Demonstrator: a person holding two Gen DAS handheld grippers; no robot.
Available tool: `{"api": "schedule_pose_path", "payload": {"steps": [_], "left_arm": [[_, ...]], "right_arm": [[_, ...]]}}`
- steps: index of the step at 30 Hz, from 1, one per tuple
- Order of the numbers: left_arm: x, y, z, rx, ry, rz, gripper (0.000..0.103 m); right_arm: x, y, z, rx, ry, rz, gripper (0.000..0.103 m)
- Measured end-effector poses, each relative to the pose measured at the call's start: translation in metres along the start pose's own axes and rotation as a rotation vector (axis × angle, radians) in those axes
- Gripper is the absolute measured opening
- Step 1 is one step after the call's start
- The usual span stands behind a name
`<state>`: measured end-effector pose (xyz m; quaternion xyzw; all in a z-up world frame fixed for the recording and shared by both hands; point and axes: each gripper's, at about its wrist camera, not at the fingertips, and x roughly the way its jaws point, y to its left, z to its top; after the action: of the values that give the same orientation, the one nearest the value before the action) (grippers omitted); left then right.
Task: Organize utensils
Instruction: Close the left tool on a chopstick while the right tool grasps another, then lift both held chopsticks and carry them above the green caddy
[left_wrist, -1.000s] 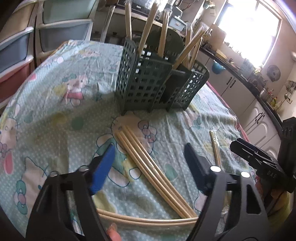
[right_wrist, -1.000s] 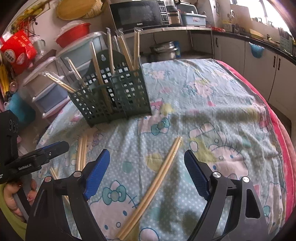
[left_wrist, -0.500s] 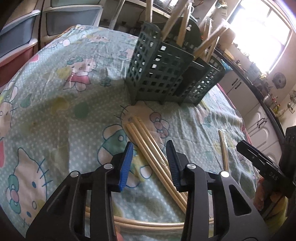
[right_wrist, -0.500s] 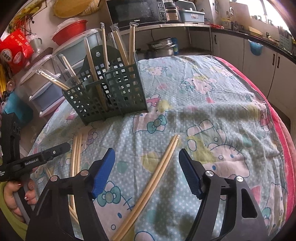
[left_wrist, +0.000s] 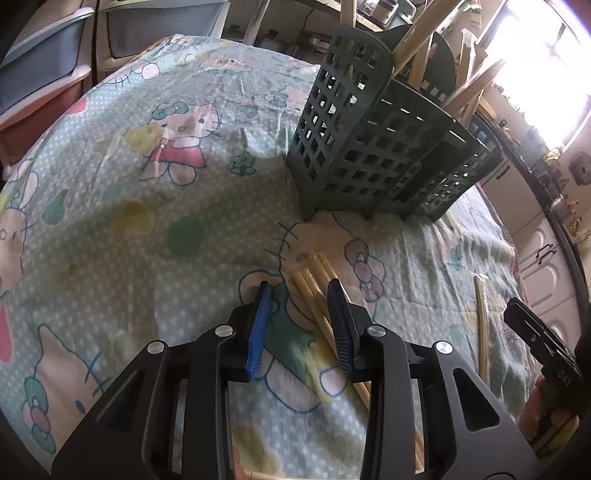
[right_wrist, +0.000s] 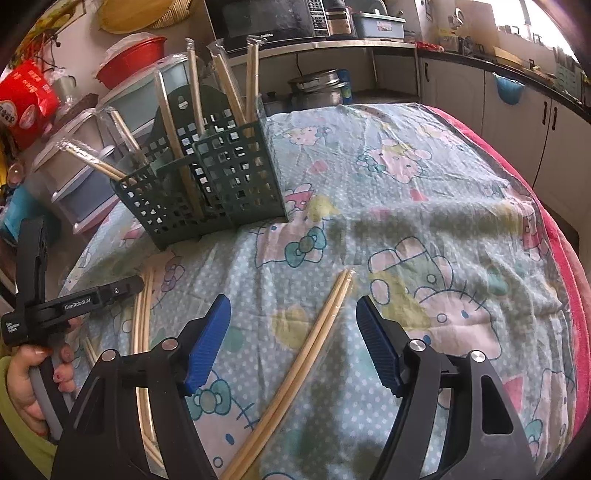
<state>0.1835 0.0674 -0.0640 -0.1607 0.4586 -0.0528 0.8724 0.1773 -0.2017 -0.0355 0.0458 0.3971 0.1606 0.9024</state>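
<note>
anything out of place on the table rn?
Yes. Several wrapped chopstick pairs lie loose on the tablecloth rather than standing in the green caddy: a bundle between the closing left gripper jaws, another pair before the open right gripper. Nothing looks spilled or broken.

Sunlit kitchen: bright window (left_wrist: 546, 62), white cabinets (right_wrist: 517, 107), microwave (right_wrist: 266, 18), plastic drawers (left_wrist: 40, 62).
</note>
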Motion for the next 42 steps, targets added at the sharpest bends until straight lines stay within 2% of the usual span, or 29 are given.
{"api": "schedule_pose_path", "payload": {"steps": [11,18,25,27,29,32,35,42], "left_arm": [[0.006,0.005,0.008,0.012,-0.013,0.012,0.016],[0.005,0.008,0.009,0.000,-0.014,-0.004,0.015],[0.003,0.015,0.011,-0.042,-0.027,-0.038,0.009],[0.001,0.017,0.012,-0.051,-0.038,-0.040,0.006],[-0.004,0.018,0.013,-0.061,-0.057,-0.041,0.005],[-0.012,0.017,0.014,-0.062,-0.085,-0.052,0.005],[-0.021,0.012,0.015,-0.054,-0.113,-0.060,0.005],[-0.038,-0.001,0.019,-0.016,-0.160,-0.064,0.004]], "right_arm": [[0.021,-0.017,0.005,0.054,0.067,-0.020,0.065],[0.034,-0.019,0.016,0.055,0.085,-0.027,0.063],[0.057,-0.033,0.027,0.125,0.134,-0.026,0.055],[0.058,-0.033,0.028,0.131,0.132,-0.033,0.050],[0.062,-0.035,0.030,0.131,0.132,-0.056,0.034],[0.063,-0.038,0.031,0.124,0.123,-0.090,0.015],[0.058,-0.045,0.030,0.156,0.102,-0.061,0.009],[0.032,-0.039,0.029,0.148,0.016,-0.036,0.007]]}}
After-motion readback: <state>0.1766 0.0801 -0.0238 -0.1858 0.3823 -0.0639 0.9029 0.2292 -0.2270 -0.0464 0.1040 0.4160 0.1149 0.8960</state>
